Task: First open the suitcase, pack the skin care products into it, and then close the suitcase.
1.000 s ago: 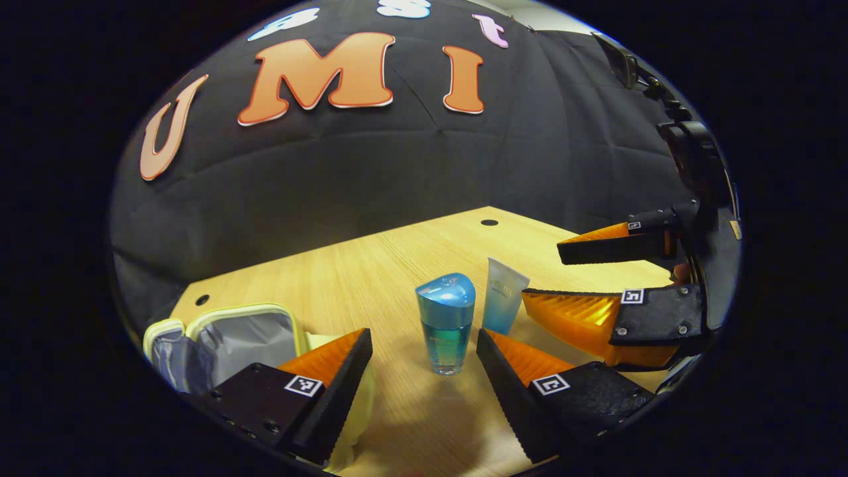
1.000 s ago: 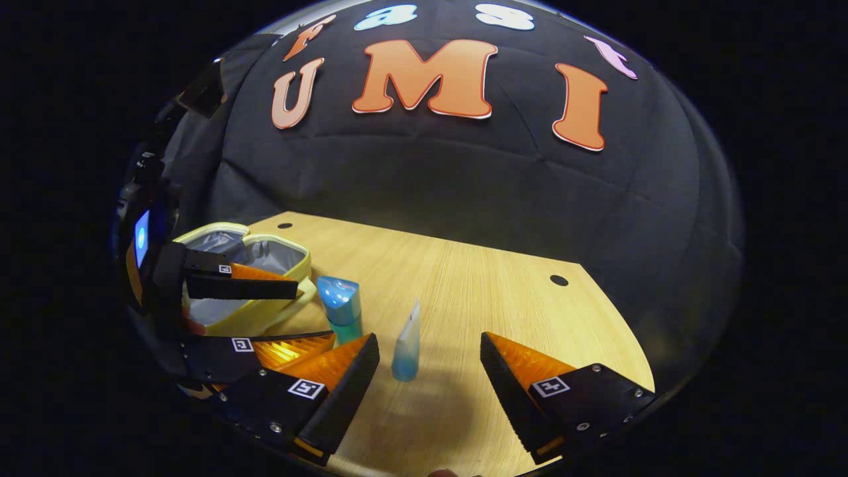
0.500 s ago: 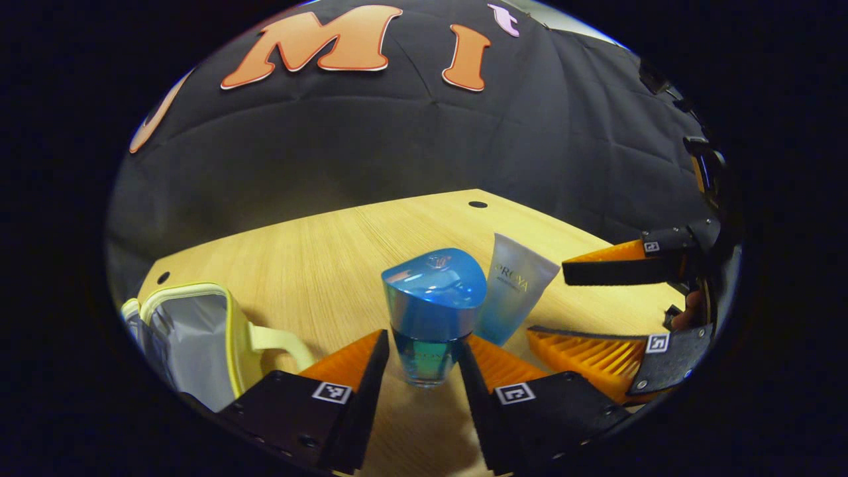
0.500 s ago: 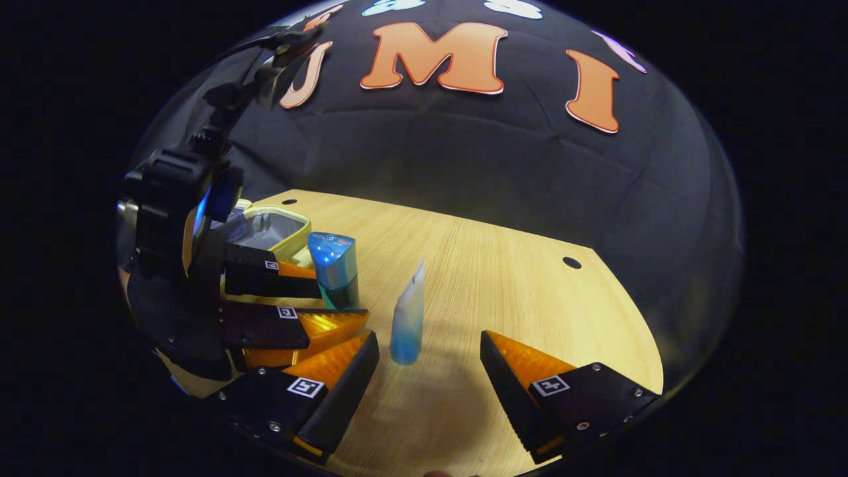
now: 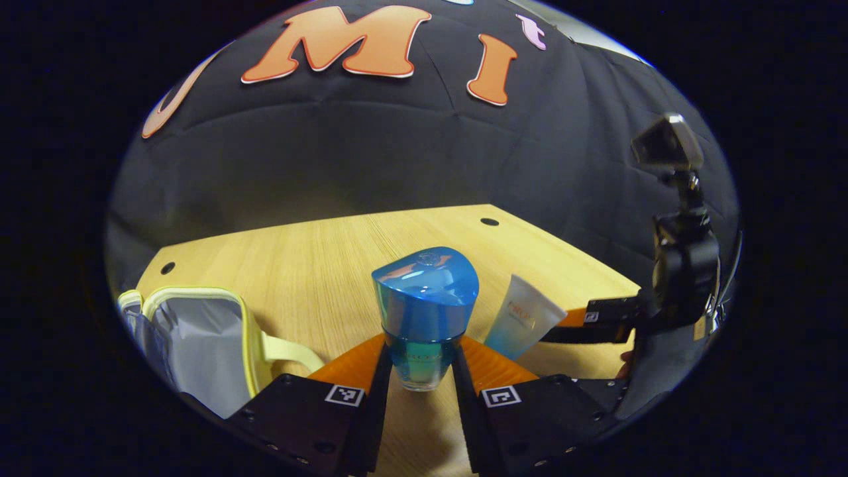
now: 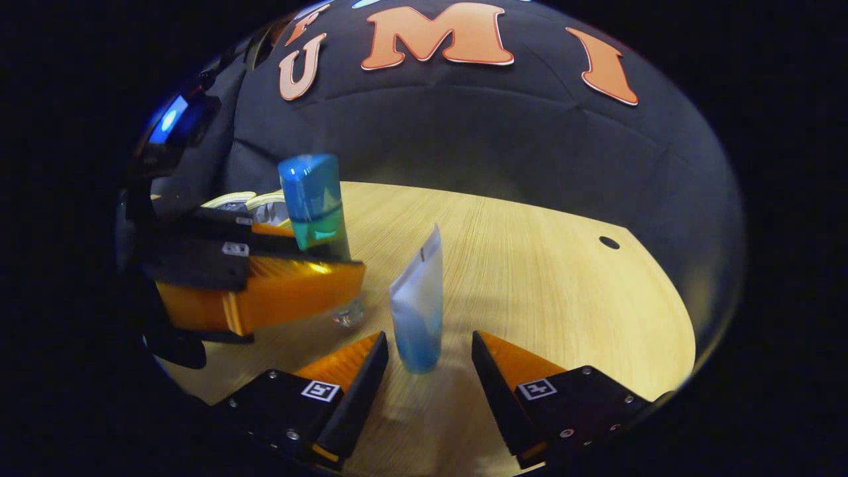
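Note:
A clear bottle with a blue cap (image 5: 424, 311) stands between my left gripper's (image 5: 419, 363) fingers, which press on both sides of its lower body. In the right gripper view the same bottle (image 6: 311, 199) leans slightly in the left gripper (image 6: 265, 291), its base near the table. A pale blue tube (image 6: 417, 311) stands cap-down between the fingers of my right gripper (image 6: 424, 348), which is open with gaps on both sides. The tube (image 5: 527, 321) also shows right of the bottle, by the right gripper (image 5: 606, 321). The suitcase (image 5: 199, 344), yellow-trimmed with grey lining, lies open on the left.
The wooden table (image 6: 530, 265) has bare surface behind and to the right of the tube, with a small round hole (image 6: 608, 242). The suitcase (image 6: 242, 201) sits behind the left gripper. The black cloth wall stands close behind the table.
My left gripper moved up to the bottle and shut on it. My right gripper moved forward until the tube stood between its fingers, which narrowed a little.

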Demonstrator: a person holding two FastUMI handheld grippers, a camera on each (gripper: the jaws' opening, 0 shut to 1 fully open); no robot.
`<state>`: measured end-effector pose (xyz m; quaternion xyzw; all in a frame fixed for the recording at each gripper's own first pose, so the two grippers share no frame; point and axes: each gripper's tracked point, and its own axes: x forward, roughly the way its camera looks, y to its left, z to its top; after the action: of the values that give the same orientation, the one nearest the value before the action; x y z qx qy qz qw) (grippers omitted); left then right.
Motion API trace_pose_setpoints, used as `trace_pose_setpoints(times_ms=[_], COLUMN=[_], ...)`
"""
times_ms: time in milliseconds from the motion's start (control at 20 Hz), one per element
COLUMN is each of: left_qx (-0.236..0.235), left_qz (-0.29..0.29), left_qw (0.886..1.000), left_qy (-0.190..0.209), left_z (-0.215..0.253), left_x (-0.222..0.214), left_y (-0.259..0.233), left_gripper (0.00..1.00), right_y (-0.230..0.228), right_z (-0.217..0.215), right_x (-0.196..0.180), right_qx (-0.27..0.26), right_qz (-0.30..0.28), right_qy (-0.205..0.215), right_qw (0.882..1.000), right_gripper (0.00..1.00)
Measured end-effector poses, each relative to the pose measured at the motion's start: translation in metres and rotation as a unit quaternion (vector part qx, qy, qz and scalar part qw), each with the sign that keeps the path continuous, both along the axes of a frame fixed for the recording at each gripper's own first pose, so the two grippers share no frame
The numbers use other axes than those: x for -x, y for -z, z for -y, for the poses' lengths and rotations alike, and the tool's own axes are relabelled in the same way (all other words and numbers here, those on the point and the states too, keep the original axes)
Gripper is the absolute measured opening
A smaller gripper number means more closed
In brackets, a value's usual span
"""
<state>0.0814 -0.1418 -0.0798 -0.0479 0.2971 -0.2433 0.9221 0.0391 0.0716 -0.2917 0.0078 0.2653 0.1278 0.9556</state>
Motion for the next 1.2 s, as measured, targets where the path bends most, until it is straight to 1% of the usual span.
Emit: trace_pose_setpoints(times_ms=[50, 100, 150, 200, 250, 300, 350, 400, 500, 550, 600, 650, 700, 800, 850, 950, 1050, 1100, 1150, 1200], left_qx=[0.006, 0.01, 0.008, 0.007, 0.005, 0.006, 0.003, 0.002, 0.004, 0.001, -0.007, -0.013, -0.014, -0.011, -0.013, -0.023, -0.017, -0.014, -0.017, -0.026], left_qz=[0.003, 0.006, 0.008, 0.011, 0.012, 0.014, 0.014, 0.013, 0.01, 0.008, 0.006, 0.002, -0.003, -0.021, -0.031, -0.05, -0.073, -0.083, -0.091, -0.1], left_qw=[1.0, 1.0, 1.0, 1.0, 1.0, 0.999, 0.999, 0.999, 0.998, 0.997, 0.997, 0.996, 0.995, 0.993, 0.992, 0.989, 0.986, 0.984, 0.983, 0.982], left_qy=[-0.006, -0.012, -0.018, -0.023, -0.028, -0.033, -0.041, -0.048, -0.065, -0.072, -0.079, -0.088, -0.095, -0.112, -0.119, -0.135, -0.148, -0.155, -0.157, -0.158], left_z=[-0.004, -0.01, -0.016, -0.022, -0.029, -0.037, -0.048, -0.057, -0.077, -0.09, -0.103, -0.119, -0.132, -0.163, -0.179, -0.214, -0.242, -0.251, -0.263, -0.273], left_x=[-0.005, -0.006, -0.008, -0.011, -0.013, -0.013, -0.013, -0.012, -0.011, -0.01, -0.008, -0.008, -0.006, 0.004, 0.007, 0.014, 0.018, 0.021, 0.024, 0.029], left_y=[-0.008, -0.014, -0.021, -0.027, -0.031, -0.036, -0.04, -0.041, -0.046, -0.049, -0.048, -0.047, -0.047, -0.047, -0.043, -0.033, -0.026, -0.025, -0.024, -0.019], left_gripper=[0.5, 0.5, 0.48, 0.49, 0.48, 0.5, 0.49, 0.49, 0.48, 0.5, 0.48, 0.49, 0.49, 0.48, 0.5, 0.49, 0.49, 0.51, 0.49, 0.5], right_y=[-0.003, -0.003, -0.001, 0.001, -0.003, -0.001, -0.002, -0.003, -0.015, -0.023, -0.031, -0.042, -0.053, -0.074, -0.085, -0.103, -0.114, -0.117, -0.121, -0.122], right_z=[-0.002, -0.004, -0.005, -0.007, -0.007, -0.011, -0.013, -0.014, -0.021, -0.027, -0.034, -0.041, -0.048, -0.065, -0.075, -0.095, -0.116, -0.129, -0.141, -0.152], right_x=[-0.005, -0.007, -0.009, -0.009, -0.009, -0.008, -0.008, -0.008, -0.01, -0.011, -0.009, -0.009, -0.009, -0.007, -0.005, 0.0, 0.003, 0.006, 0.01, 0.012], right_qx=[-0.01, -0.02, -0.022, -0.025, -0.036, -0.05, -0.06, -0.065, -0.074, -0.08, -0.087, -0.095, -0.1, -0.114, -0.121, -0.127, -0.126, -0.127, -0.133, -0.139], right_qz=[0.006, 0.005, -0.001, -0.006, -0.007, -0.017, -0.024, -0.028, -0.027, -0.028, -0.025, -0.024, -0.021, -0.019, -0.018, -0.016, -0.016, -0.019, -0.023, -0.029], right_qy=[0.004, 0.005, 0.008, 0.01, 0.015, 0.015, 0.016, 0.017, 0.012, 0.009, 0.006, 0.001, -0.003, -0.017, -0.025, -0.042, -0.063, -0.074, -0.084, -0.091], right_qw=[1.0, 1.0, 1.0, 1.0, 0.999, 0.998, 0.998, 0.997, 0.997, 0.996, 0.996, 0.995, 0.995, 0.993, 0.992, 0.991, 0.99, 0.989, 0.987, 0.986], right_gripper=[0.8, 0.71, 0.68, 0.53, 0.46, 0.38, 0.37, 0.41, 0.39, 0.39, 0.34, 0.39, 0.39, 0.39, 0.39, 0.39, 0.39, 0.39, 0.39, 0.39])
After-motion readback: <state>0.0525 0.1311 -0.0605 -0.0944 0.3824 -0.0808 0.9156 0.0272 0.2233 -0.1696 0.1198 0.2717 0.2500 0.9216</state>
